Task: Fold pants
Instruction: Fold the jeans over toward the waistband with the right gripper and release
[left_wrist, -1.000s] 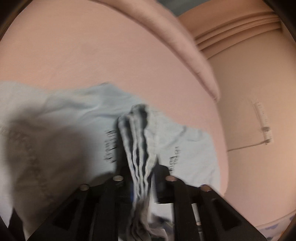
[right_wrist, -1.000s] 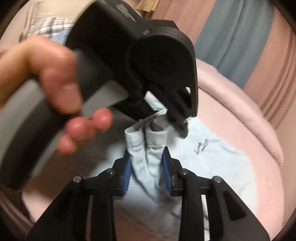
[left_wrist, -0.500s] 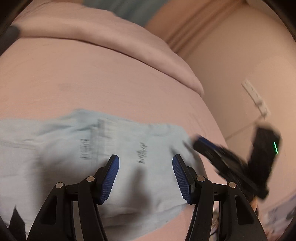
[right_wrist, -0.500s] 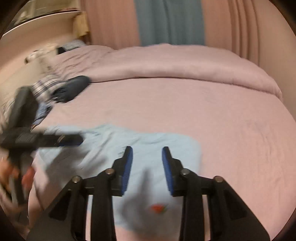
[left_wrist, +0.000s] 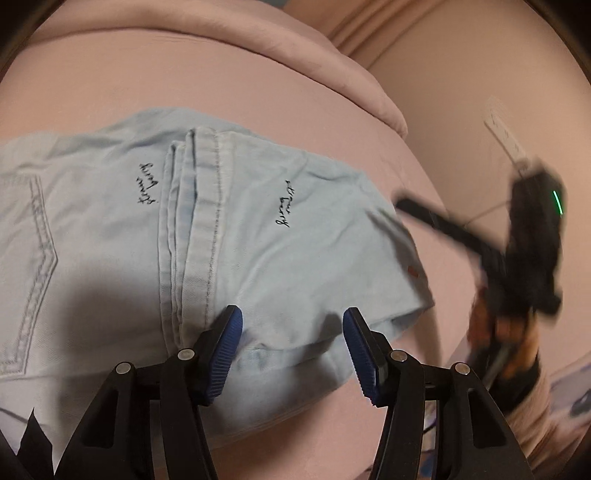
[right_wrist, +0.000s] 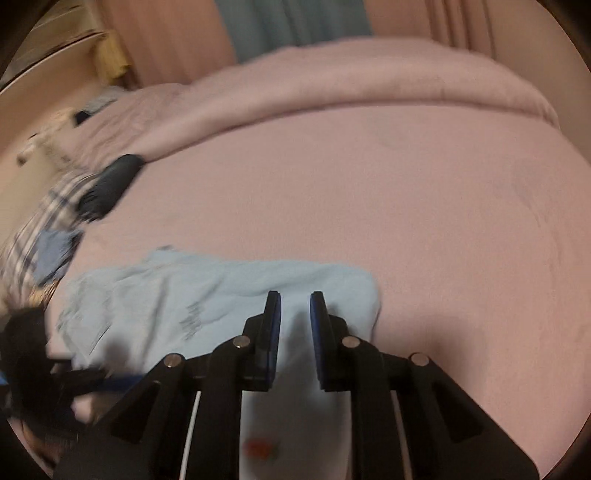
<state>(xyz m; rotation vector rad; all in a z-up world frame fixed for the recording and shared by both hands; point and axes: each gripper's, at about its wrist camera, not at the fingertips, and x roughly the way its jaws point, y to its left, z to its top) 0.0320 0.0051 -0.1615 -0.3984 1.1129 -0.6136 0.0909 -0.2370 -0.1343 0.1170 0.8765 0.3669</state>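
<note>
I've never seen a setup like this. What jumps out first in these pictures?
A pair of pale blue denim pants lies folded on a wide pink bedspread, with small dark script lettering on the cloth. In front of each camera, black tongs with blue ribbed pads stand open just above the pants: the left gripper and the right gripper. A dark blurred object sits at the bed's far left edge.
</note>
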